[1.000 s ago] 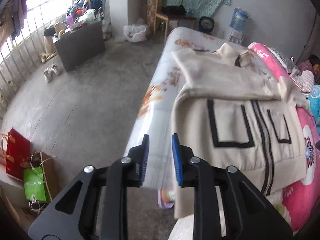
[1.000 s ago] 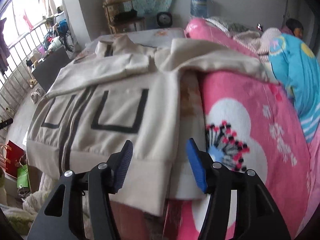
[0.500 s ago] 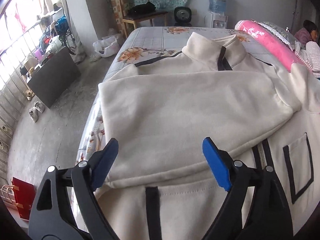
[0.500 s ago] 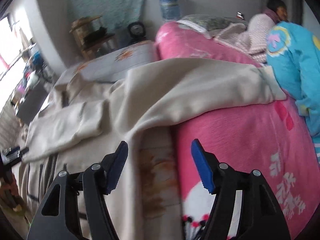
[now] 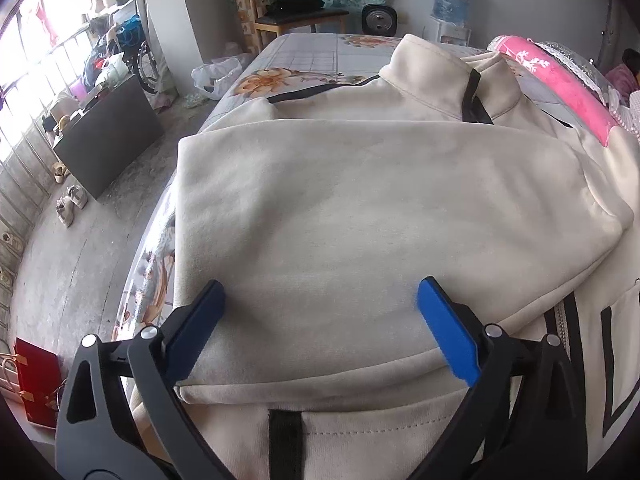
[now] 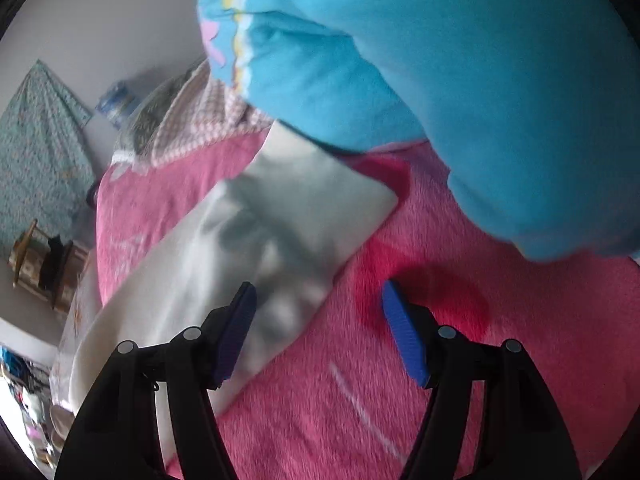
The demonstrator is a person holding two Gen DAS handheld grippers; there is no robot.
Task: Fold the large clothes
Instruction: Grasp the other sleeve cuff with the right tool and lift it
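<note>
Cream jacket spread on the bed, both tools released

Cream fleece jacket (image 5: pixel 400 208) lies flat across the bed (image 5: pixel 312 60), collar at the far end, one sleeve folded across the chest so its lower edge runs left to right just ahead of the left tool (image 5: pixel 320 308). That tool is spread wide over the folded sleeve, its blue pads (image 5: pixel 444 328) on either side of the cloth and gripping nothing. Black trim shows at the collar, at the near hem and on the pocket outline at the right.

The jacket's other sleeve (image 6: pixel 260 248) stretches out over a pink blanket (image 6: pixel 440 380). The right tool (image 6: pixel 316 312) hangs over the sleeve's cuff end with its jaws apart, left pad above the cloth, right pad above the blanket, holding nothing. This view is blurred.

A big blue garment or cushion (image 6: pixel 460 80) crowds in from the far right, overlapping the sleeve's far corner. Beyond it lies a pink-and-white checked cloth (image 6: pixel 200 120).

The bed's left edge drops to a bare concrete floor (image 5: pixel 80 248) with open room alongside. Further left stand a dark cabinet (image 5: pixel 108 136), shoes (image 5: pixel 72 204) and a red bag (image 5: pixel 36 384) near the corner. At the far wall are a wooden chair (image 5: pixel 296 12), a small fan (image 5: pixel 378 20) and a water dispenser (image 5: pixel 450 4). A rolled pink quilt (image 5: pixel 560 84) borders the jacket's far right.
</note>
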